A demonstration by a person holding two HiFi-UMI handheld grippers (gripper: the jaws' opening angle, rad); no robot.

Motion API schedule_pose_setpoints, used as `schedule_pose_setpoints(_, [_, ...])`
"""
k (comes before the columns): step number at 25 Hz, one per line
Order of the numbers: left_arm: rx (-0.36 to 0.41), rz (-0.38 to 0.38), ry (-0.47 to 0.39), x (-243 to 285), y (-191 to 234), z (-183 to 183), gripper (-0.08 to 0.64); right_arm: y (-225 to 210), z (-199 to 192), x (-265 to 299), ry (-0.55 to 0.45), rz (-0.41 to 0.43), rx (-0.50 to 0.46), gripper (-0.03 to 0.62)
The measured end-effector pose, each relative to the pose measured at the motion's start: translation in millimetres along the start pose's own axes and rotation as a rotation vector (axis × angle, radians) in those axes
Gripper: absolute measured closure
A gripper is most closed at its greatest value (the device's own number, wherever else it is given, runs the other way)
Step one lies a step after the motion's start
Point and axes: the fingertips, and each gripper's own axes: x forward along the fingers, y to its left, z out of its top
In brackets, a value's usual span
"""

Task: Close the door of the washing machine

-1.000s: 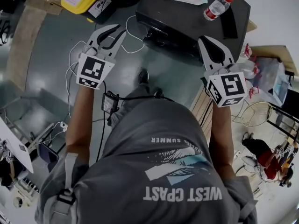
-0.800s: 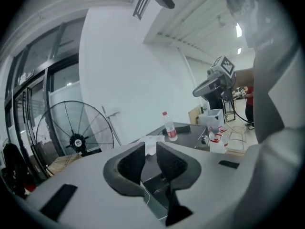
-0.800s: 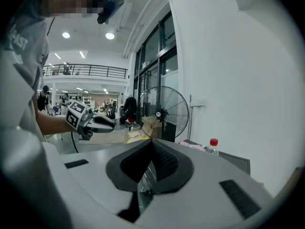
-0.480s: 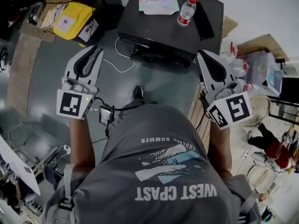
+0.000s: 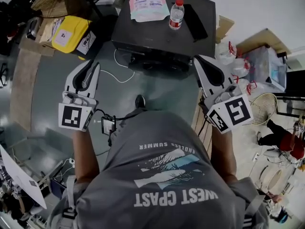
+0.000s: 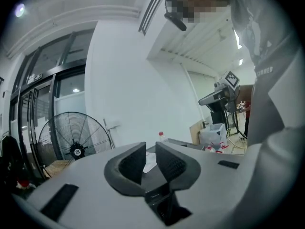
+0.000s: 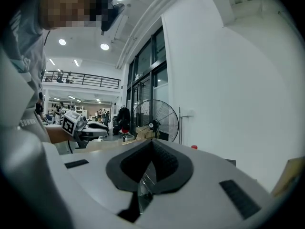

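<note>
The washing machine (image 5: pixel 157 35), a dark box w/ a flat top, stood on the floor just ahead of both tools. It was closer to the right tool's tips than to the left's. I judged it heavy enough not to shift under a push. Its front face lay in shadow past my tips, so I couldn't tell from above how far the door hung open or which side it hinged on.

I reckoned the door would be a stiff, light panel that swings easily and needs a firm shove at the end to latch. I'd press on its free edge, far from the hinge. It looked smooth, prob. slippery, so flat contact would beat a pinch.

The left tool (image 5: pixel 88 68) was held w/ a narrow gap between its jaws and nothing in it. The right tool (image 5: pixel 200 61) had its jaws together, empty, good as a blunt pusher.

On the machine's top, beyond both tools, lay a pouch (image 5: pixel 148 4) & stood a bottle (image 5: pixel 176 14). Both could topple if the door slammed.
</note>
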Motion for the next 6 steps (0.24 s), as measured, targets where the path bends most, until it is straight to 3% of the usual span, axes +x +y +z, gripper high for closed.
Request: schedule_pose_setpoints(6, [-0.002, 0.001, 0.005, -5.9, -11.3, 2.1, 0.486, 2.9, -4.0, -9.4, 0.007, 0.005, 0.004, 0.565])
